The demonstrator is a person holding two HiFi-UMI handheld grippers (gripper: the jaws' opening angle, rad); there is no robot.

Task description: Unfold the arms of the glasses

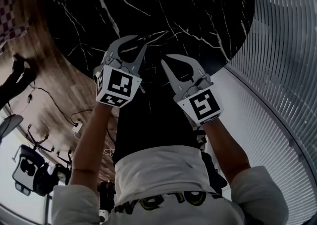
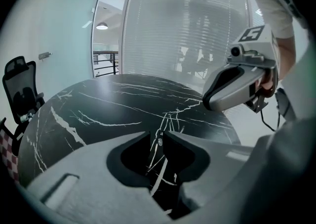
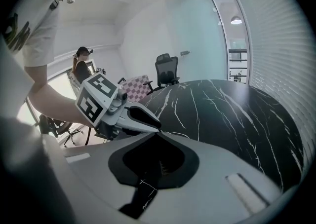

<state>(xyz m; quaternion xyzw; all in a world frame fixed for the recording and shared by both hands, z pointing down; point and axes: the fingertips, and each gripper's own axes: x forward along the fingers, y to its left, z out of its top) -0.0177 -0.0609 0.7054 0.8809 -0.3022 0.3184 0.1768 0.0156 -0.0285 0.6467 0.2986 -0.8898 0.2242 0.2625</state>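
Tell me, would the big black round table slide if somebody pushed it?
Probably not: the table has white veins like marble, so it is likely heavy and stiff. Its top looks smooth and faintly shiny, so things pushed across it may slide easily.

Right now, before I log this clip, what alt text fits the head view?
A person holds the left gripper and right gripper, both empty, above a black marble table; no glasses are in view. The left claw's tips are slightly apart, the right claw is shut.
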